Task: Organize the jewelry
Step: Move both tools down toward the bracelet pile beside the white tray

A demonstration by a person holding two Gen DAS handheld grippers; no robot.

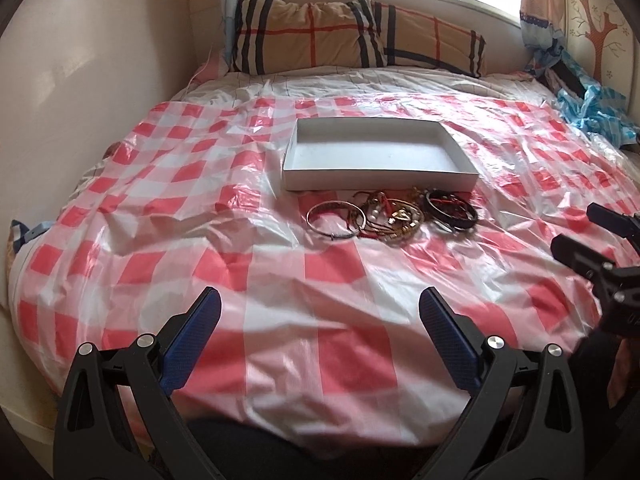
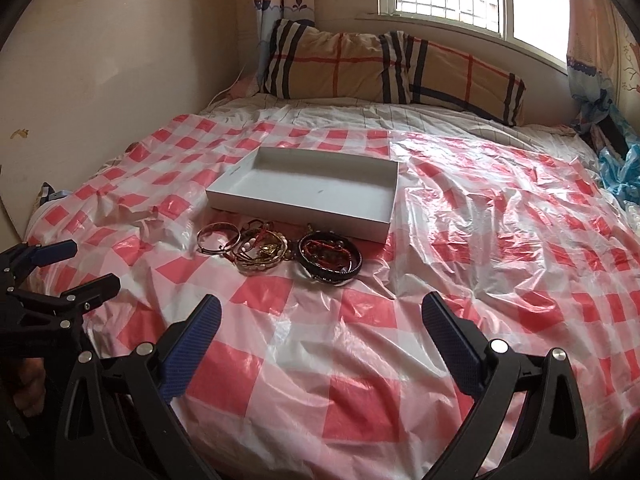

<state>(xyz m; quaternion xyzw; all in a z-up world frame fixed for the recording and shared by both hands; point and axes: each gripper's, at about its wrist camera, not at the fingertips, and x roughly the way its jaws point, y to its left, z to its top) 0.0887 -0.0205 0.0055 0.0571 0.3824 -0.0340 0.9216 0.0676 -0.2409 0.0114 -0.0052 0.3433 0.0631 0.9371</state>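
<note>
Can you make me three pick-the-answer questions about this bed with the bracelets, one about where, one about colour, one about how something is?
1. Where do the bracelets lie?
A. inside the box
B. on the sheet in front of the box
C. on the pillow

2. What colours is the plastic sheet?
A. red and white
B. green and yellow
C. all blue

3. How is the white box?
A. shut with a lid
B. open, nothing inside
C. full of beads

Answers: 1 B, they sit just outside its near wall. 2 A, it shows red and white checks. 3 B, its bare white floor shows.
</note>
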